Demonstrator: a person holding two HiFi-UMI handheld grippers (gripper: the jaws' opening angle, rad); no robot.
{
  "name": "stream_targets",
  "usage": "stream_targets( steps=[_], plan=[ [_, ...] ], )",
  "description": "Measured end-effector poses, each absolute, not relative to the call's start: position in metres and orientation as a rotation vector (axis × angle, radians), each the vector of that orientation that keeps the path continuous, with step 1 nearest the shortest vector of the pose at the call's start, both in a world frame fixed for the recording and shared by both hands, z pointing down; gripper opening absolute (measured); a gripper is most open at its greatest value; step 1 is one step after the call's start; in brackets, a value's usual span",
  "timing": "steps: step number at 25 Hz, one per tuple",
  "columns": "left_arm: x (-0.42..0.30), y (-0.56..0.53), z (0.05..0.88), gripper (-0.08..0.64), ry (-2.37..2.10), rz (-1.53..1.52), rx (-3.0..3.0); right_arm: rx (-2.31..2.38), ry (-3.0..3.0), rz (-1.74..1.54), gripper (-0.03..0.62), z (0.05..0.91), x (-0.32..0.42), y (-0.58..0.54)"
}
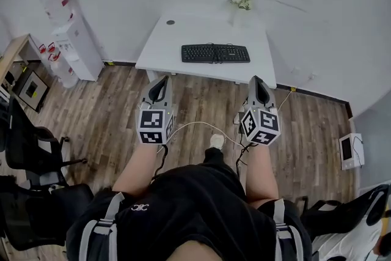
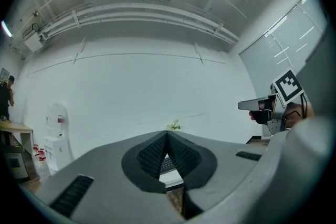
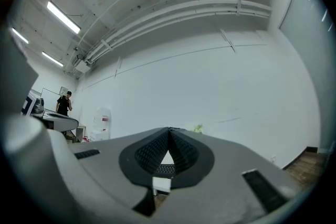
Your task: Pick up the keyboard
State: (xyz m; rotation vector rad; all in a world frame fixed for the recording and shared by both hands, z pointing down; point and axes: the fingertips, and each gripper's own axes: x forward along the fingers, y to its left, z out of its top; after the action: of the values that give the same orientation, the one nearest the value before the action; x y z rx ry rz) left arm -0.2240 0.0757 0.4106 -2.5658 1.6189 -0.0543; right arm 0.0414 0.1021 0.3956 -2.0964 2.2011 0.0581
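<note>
A black keyboard [image 1: 215, 53] lies near the front edge of a white table [image 1: 165, 46] ahead of me. My left gripper [image 1: 160, 86] and right gripper [image 1: 259, 85] are held side by side over the wooden floor, short of the table, both pointing towards it. Both are shut with nothing in them. In the left gripper view the keyboard [image 2: 167, 164] shows as a sliver through the gap below the meeting pads, with the right gripper [image 2: 247, 106] off to the right. The right gripper view shows the keyboard [image 3: 165, 169] the same way.
A small plant [image 1: 242, 2] stands at the table's far edge. A water dispenser [image 1: 74, 40] stands against the wall at the left, beside a wooden desk [image 1: 13, 53]. Black office chairs [image 1: 27, 156] sit at my left. White cables [image 1: 195, 125] lie on the floor ahead of my foot.
</note>
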Motion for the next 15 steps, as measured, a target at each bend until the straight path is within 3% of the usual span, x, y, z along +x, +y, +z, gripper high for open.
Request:
stream_targets(
  steps=[15],
  plan=[
    [-0.103, -0.165, 0.432, 0.005, 1.679, -0.173, -2.575, -2.080, 2.219, -0.084, 0.003, 0.430, 0.163, -0.146]
  ],
)
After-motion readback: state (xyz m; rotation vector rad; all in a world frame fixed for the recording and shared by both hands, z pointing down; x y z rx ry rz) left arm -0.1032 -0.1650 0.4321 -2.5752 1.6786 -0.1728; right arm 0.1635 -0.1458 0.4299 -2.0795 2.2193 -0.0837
